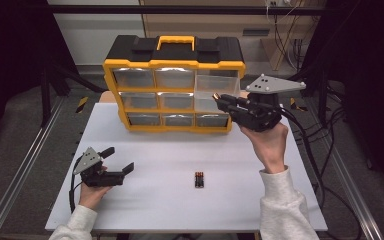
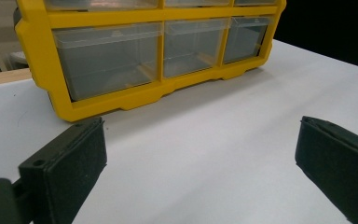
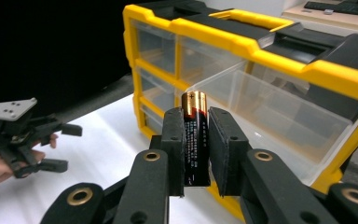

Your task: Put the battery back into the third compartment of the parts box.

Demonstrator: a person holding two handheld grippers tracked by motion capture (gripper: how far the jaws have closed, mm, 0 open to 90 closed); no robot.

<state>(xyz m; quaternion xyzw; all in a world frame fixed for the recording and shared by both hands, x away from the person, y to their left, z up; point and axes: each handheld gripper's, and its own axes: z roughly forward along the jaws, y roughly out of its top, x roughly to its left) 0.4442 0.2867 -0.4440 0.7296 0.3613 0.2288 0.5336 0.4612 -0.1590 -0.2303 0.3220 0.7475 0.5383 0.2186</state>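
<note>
The right hand-held gripper (image 3: 196, 149) is up at the organiser now, jaws clamped tight on a single battery (image 3: 195, 140) across its middle. That grip leaves both ends free and the cell standing nearly upright between the pads, so it looks set for a clean drop. Ahead of it waits the pulled-out drawer (image 1: 217, 86), top right of the yellow and black organiser (image 1: 175, 85), sliding out toward the right edge of the tabletop (image 1: 145, 205). It is the one drawer drawn forward while the others sit flush, and it appears clear-walled and empty from here. I'd judge the drawer was opened to receive exactly this piece.

A look at the battery itself: a slim cylinder, black body with a copper-gold band at the top, a small plus mark up there and fine white print running down the side. It hangs in the air just in front of the open drawer, not yet over it.

Down near the front edge of the tabletop, a small cluster of spare batteries (image 1: 199, 179) lies side by side, likely the supply.

At the front left corner, the left hand-held gripper (image 1: 121, 161) rests low on the tabletop, jaws spread wide with nothing between them, parked clear of the action.
</note>
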